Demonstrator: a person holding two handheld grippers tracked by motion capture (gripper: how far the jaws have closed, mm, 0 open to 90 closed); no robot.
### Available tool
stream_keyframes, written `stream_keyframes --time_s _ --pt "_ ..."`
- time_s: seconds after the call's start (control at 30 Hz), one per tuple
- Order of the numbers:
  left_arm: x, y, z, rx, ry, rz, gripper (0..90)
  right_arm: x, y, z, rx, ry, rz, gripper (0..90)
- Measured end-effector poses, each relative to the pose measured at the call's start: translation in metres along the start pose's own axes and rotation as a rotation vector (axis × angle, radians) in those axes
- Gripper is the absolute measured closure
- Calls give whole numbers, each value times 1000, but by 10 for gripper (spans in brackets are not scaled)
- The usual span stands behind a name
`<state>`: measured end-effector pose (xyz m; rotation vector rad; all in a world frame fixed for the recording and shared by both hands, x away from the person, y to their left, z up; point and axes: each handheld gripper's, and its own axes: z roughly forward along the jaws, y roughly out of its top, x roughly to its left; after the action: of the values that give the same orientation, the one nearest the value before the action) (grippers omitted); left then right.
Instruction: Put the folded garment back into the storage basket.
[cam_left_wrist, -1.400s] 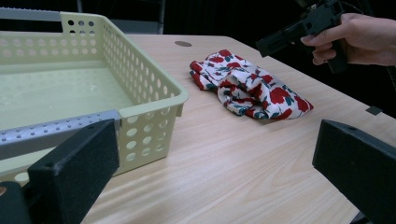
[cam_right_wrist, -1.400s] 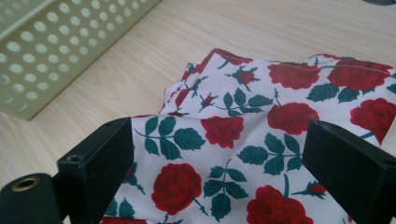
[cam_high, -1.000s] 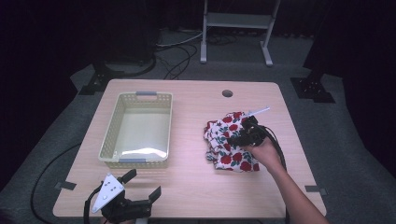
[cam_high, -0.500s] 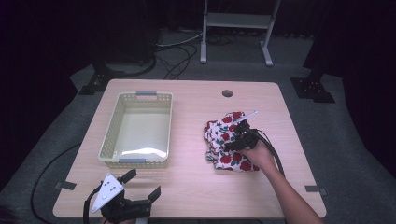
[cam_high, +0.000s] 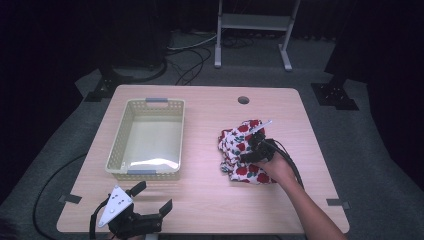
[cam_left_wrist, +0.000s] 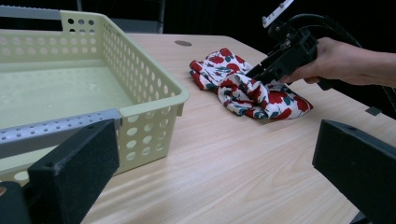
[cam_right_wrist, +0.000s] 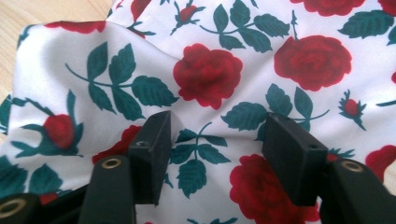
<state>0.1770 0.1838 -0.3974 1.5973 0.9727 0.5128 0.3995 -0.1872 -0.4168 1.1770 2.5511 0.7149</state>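
Note:
A white cloth with red roses and green leaves (cam_high: 239, 142) lies crumpled on the right half of the wooden table (cam_high: 210, 200); the left gripper view has this cloth (cam_left_wrist: 247, 93) past the basket. My right gripper (cam_high: 248, 152), held by a hand, points down and left into it. In the right gripper view its jaws (cam_right_wrist: 215, 133) press onto the cloth (cam_right_wrist: 205, 74) with a raised fold between them and gaps at both pads; they have just been closing. My left gripper (cam_high: 152, 196) rests at the table's front left edge, jaws wide apart with nothing between them (cam_left_wrist: 215, 154).
A pale yellow perforated basket (cam_high: 120, 135) stands on the left half of the table, its near corner (cam_left_wrist: 173, 98) just ahead of the left gripper. A round cable hole (cam_high: 243, 100) sits near the far edge. Cables and stand legs lie on the floor behind.
The right gripper has slid a little to the left, deeper onto the cloth. The left gripper has not moved.

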Motion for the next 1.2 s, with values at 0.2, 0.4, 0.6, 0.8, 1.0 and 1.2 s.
stream_keyframes --time_s 0.2,0.4,0.6,0.8,1.0,1.2 --pt "0 0 0 -1 0 0 0 3 0 -1 -3 9 -13 549" --pt "-1 0 0 -2 -2 2 0 4 -4 -2 -37 15 -14 647" --pt "-2 0 1 0 -4 1 0 9 -4 -2 -38 4 -16 739" --pt "-2 0 1 3 -6 5 0 10 -5 -2 -49 -2 9 790" --pt "0 0 0 -3 -5 -11 0 1 -8 -3 -66 51 103 816" --pt "0 0 0 -3 -5 -11 0 -7 -13 -5 -111 121 203 820"
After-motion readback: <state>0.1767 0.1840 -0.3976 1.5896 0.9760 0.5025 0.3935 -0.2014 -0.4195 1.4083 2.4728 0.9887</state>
